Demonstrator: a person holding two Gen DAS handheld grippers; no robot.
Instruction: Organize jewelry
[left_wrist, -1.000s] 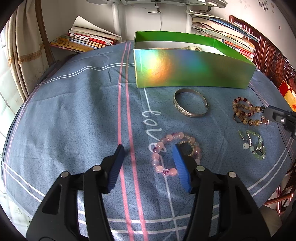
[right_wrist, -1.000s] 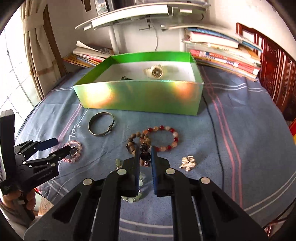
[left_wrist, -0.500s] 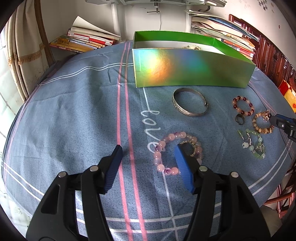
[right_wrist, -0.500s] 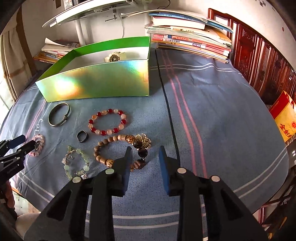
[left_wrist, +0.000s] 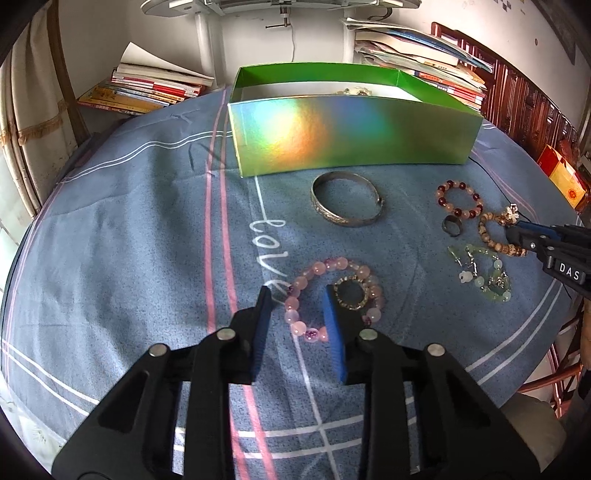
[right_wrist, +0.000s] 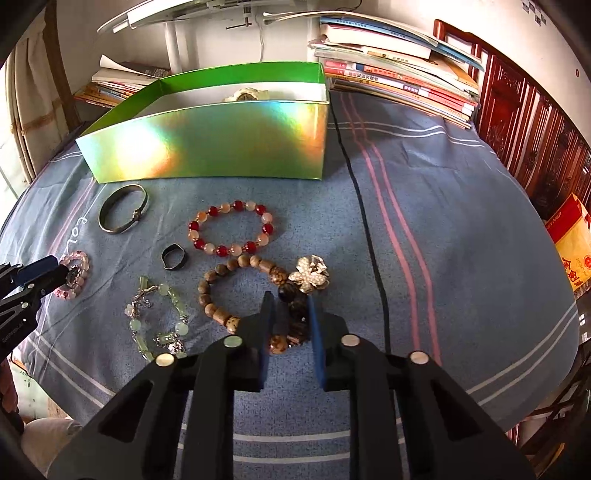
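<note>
Wooden-bead bracelet (right_wrist: 236, 291) (round, matte) betw. right gripper (right_wrist: 290, 308) fingers, parted; left gripper (left_wrist: 297, 297) parted too.

My left gripper (left_wrist: 297, 301) low near the table's front edge, jaws parted, my right gripper (right_wrist: 290, 308) alongside, jaws narrowly apart.

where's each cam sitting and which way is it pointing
Left wrist: sits on the left gripper, faces the green box across the table; its fingers straddle the pink bead bracelet; the right gripper enters at right.
Right wrist: sits on the right gripper, faces the same box; its fingers straddle the brown bead bracelet; the left gripper shows at left.
Shared: box, silver bangle, red bead bracelet.
</note>
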